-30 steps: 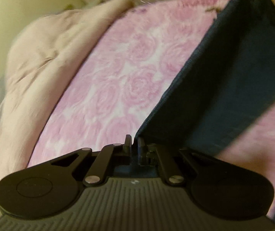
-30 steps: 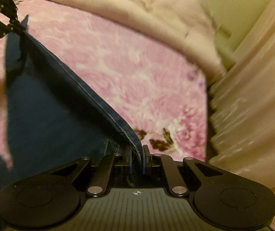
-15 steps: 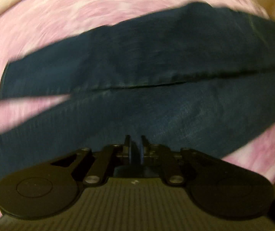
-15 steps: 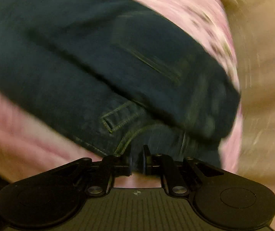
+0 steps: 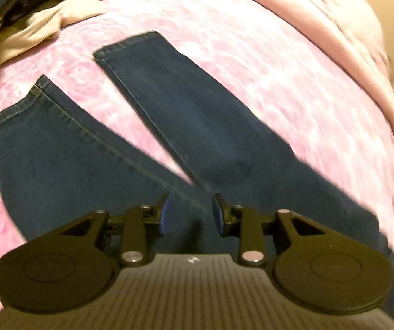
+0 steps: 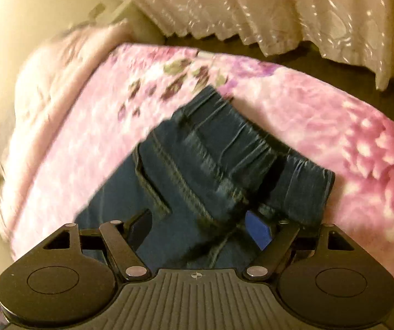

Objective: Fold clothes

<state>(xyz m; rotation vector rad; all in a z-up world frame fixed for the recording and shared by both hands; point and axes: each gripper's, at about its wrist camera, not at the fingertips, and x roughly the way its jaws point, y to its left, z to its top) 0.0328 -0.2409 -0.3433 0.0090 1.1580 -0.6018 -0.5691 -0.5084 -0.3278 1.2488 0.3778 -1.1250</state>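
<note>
Denim jeans (image 5: 169,126) lie flat on the pink floral bed (image 5: 265,63). Left wrist view: left hand-held gripper (image 5: 188,214), jaws apart, empty, sits at the crotch; both legs run away from it in a V, long axis fwd. Right wrist view: right hand-held gripper (image 6: 199,225), jaws wide apart, hovers by the waistband (image 6: 238,143), so probably nearer for a waist grab.

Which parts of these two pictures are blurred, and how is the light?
Left wrist view: warm dim light; jeans fairly sharp, blanket smeared toward the right edge. Right wrist view: pillow and blanket blurred by motion; curtain shows glints.
</note>
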